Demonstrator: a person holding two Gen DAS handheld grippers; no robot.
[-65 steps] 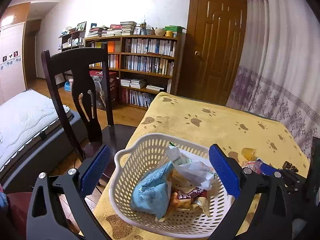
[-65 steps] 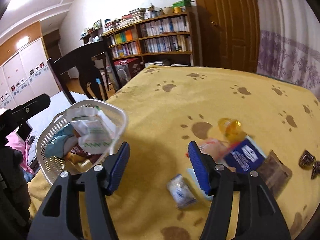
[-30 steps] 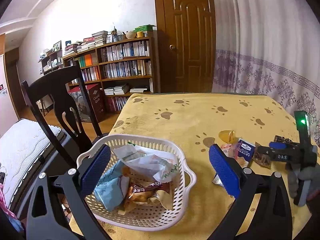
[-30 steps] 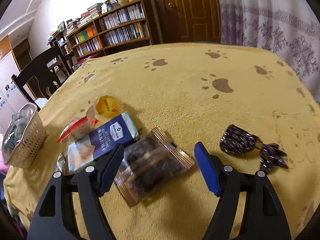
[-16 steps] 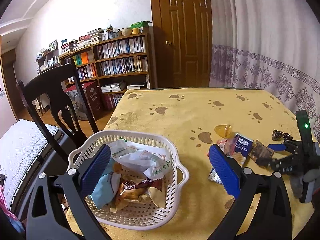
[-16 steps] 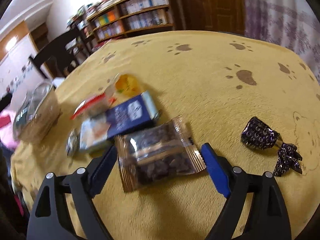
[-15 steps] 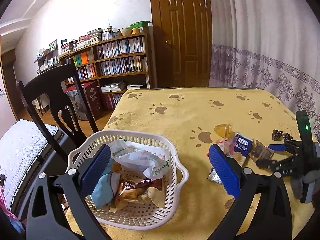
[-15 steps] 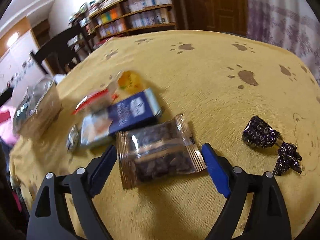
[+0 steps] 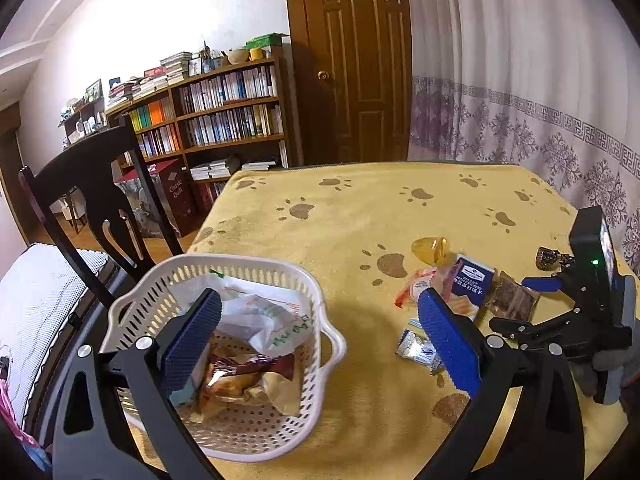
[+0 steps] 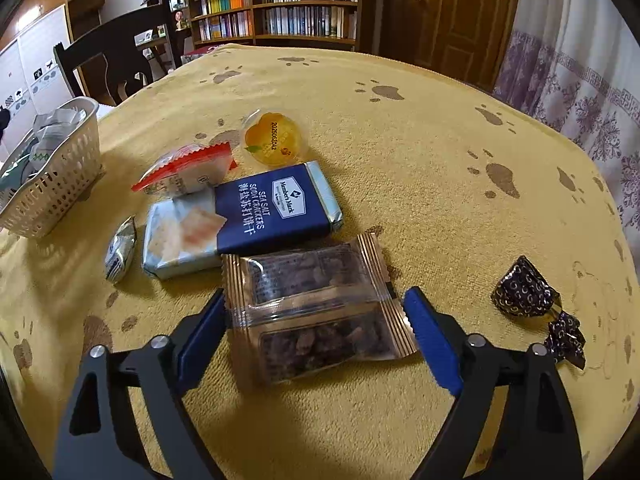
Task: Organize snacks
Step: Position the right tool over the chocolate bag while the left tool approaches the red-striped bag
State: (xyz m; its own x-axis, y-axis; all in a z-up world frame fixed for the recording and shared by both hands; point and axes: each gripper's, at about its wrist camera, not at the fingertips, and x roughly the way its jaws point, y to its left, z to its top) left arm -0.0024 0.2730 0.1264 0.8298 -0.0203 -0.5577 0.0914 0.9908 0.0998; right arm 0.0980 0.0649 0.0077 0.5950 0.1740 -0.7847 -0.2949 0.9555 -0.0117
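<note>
- Right wrist view: the right hand-held gripper (image 10: 314, 318) is spread wide, released, straddling the clear raisin packet (image 10: 316, 312) that lies flat on the yellow surface (image 10: 420, 160).
- To grasp well, I would lower until both pads flank the packet's crimped side edges, then close gently so the film buckles upward.
- Left hand-held gripper (image 9: 316, 344) hovers released, nothing held, over the white basket (image 9: 132, 304), well apart from the packet.

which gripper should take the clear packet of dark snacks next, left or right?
Right. The right gripper is open with its jaws either side of the clear packet. The left gripper is open over the basket, away from it.
</note>
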